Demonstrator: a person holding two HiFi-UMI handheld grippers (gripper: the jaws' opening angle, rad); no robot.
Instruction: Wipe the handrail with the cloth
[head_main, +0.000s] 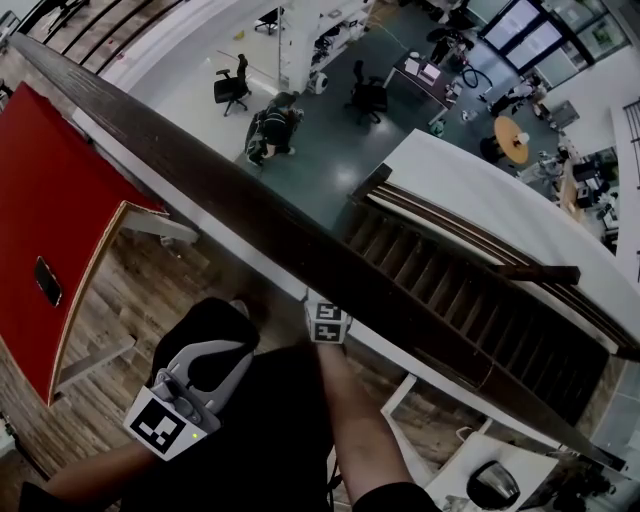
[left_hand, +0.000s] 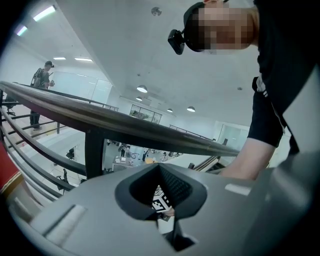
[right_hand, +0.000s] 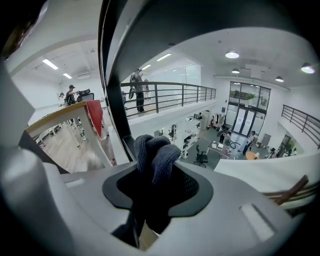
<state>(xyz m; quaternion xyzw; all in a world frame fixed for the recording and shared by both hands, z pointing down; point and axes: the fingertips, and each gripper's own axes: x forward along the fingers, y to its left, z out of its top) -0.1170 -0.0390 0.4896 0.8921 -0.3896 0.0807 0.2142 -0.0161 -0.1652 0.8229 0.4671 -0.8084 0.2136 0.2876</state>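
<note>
A dark wooden handrail (head_main: 250, 200) crosses the head view from upper left to lower right. My right gripper (head_main: 327, 320) sits against the rail's near side, with only its marker cube showing. In the right gripper view it (right_hand: 155, 200) is shut on a bunched dark blue-grey cloth (right_hand: 152, 152), and the handrail (right_hand: 112, 85) arches close overhead. My left gripper (head_main: 215, 345) hangs lower left, apart from the rail. In the left gripper view its jaws (left_hand: 160, 200) meet with nothing between them, below the handrail (left_hand: 125, 127).
Beyond the rail is an open drop to an office floor with desks and chairs (head_main: 370, 95). A wooden staircase (head_main: 470, 290) descends at the right. A red panel (head_main: 50, 230) stands at the left. A dark rail post (left_hand: 94, 155) and people on a far walkway (right_hand: 137, 90) are visible.
</note>
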